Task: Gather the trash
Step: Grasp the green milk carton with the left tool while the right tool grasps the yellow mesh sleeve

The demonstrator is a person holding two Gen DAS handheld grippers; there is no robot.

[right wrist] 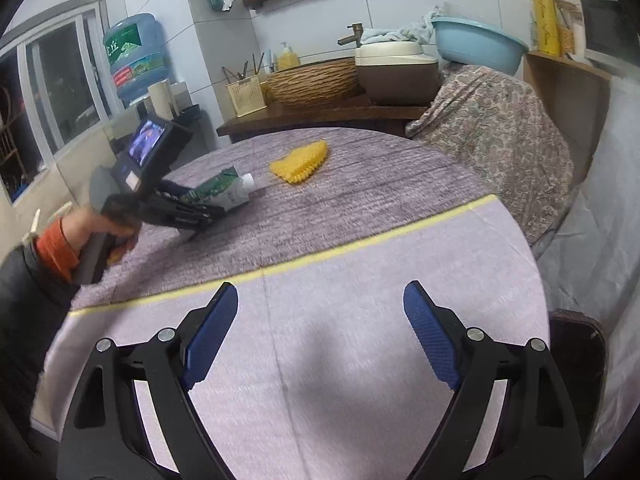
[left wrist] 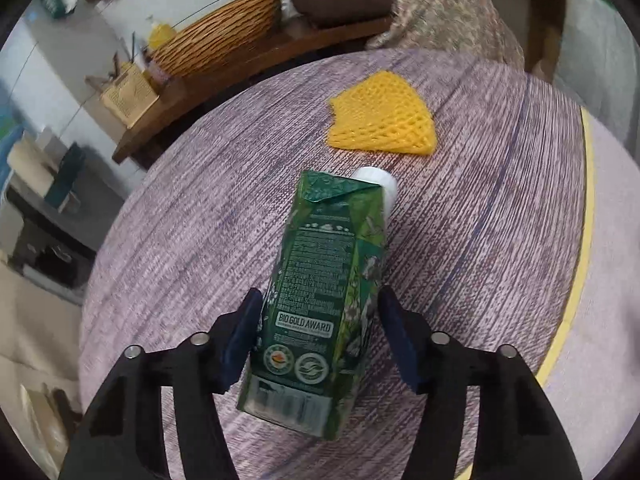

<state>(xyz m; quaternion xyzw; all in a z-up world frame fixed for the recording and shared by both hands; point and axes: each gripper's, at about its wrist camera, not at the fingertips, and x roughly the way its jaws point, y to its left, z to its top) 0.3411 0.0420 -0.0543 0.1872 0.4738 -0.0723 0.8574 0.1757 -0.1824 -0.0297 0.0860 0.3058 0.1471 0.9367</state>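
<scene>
Trash lies on the round tabletop [left wrist: 460, 240] in two pieces: a green drink carton [left wrist: 320, 300] on its side with its white cap [left wrist: 380, 184] pointing to the far side, and a yellow foam net [left wrist: 380, 120] lying flat farther off, apart from the carton. We hold the left tool [left wrist: 320, 340] low over the near end of the carton, one blue pad [left wrist: 244, 340] pressed against its left face and the other pad just beside its right face; whether that side touches we cannot tell for certain, but the carton sits squeezed between them, so we read it as grasped. From the right wrist view the carton [right wrist: 218, 194] shows at the far left of the tabletop, with the left tool [right wrist: 200, 212] on it and a hand [right wrist: 100, 232] with an orange cuff on the handle. Our right tool [right wrist: 320, 332] hangs released over the pale near part of the tabletop, on the near side of a yellow stripe [right wrist: 360, 246], its pads wide apart and nothing between them.
</scene>
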